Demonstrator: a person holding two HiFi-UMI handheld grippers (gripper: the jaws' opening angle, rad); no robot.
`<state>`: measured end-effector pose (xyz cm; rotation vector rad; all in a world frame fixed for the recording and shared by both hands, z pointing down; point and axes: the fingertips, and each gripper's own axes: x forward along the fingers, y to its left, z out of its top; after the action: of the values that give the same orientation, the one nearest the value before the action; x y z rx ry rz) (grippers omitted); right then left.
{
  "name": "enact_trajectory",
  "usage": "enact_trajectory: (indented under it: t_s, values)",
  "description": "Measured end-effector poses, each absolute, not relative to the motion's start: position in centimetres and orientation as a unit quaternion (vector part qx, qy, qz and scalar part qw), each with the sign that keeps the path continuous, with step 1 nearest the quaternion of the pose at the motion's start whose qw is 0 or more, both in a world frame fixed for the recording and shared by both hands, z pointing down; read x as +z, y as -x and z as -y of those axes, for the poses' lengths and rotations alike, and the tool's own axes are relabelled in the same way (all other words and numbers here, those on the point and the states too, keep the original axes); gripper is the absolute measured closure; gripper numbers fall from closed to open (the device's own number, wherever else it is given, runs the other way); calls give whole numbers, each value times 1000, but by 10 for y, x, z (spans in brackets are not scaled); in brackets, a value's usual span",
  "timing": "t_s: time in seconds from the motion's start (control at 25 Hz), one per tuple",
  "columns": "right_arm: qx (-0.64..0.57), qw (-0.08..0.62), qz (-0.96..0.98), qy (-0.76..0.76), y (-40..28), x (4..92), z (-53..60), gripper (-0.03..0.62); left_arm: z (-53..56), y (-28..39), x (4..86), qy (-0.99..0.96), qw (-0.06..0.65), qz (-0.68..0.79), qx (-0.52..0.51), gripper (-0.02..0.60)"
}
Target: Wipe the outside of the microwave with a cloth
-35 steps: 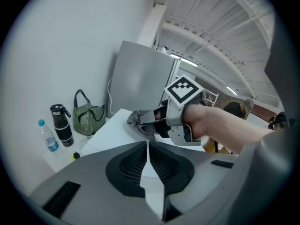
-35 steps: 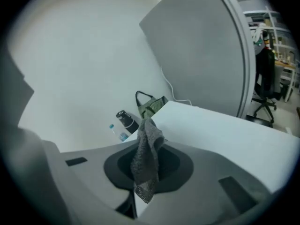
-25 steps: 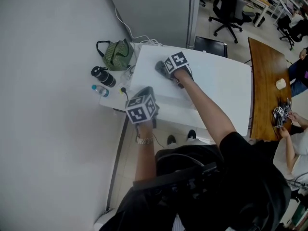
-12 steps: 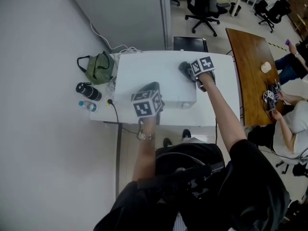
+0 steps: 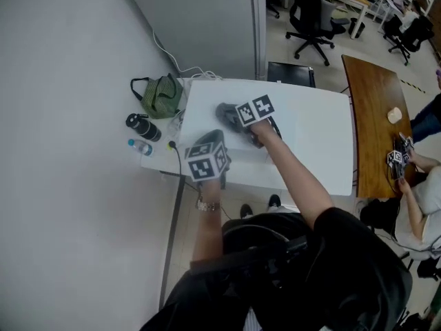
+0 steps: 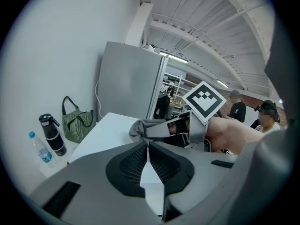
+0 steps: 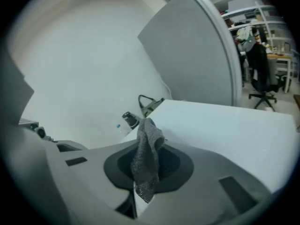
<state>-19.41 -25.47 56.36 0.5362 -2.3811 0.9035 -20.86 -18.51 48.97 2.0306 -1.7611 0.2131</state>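
Closest to the camera, the left gripper [image 6: 148, 149] hangs in front of the microwave [image 5: 207, 119] with its jaws pretty much pinched together and nothing between them. Just past it, the right gripper [image 7: 145, 172] is clamped on a grey cloth [image 7: 148, 146], which sticks up out of the jaws in a bunched fold. From the head view the cloth sits over the top of the microwave, toward the middle. I can't tell for sure if it's pressed flat on it. The microwave stands on a white table [image 5: 317, 143]. Off to the left of it there's a green striped bag [image 5: 162, 96], a black bottle [image 5: 142, 127] and a small water bottle [image 5: 140, 147]. Further back are a grey partition [image 5: 207, 26] and an office chair [image 5: 311, 12].
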Motion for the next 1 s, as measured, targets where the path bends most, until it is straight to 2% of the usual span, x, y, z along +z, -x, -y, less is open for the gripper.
enact_trajectory:
  t_s: [0.2, 0.44, 0.56, 0.68, 1.0]
  values:
    - [330, 311, 884, -112, 293, 590, 210, 560, 151, 265, 498, -684, 231, 689, 68, 578]
    - [288, 378, 869, -140, 301, 618, 205, 559, 123, 300, 496, -649, 238, 720, 63, 578]
    - [262, 404, 862, -162, 268, 622, 212, 559, 126, 299, 499, -650, 240, 718, 62, 578]
    - [267, 397, 857, -192, 219, 622, 225, 559, 141, 282, 501, -668, 241, 701, 62, 578]
    - [290, 388, 815, -317, 43, 619, 251, 559, 192, 191, 497, -748, 233, 618, 73, 578]
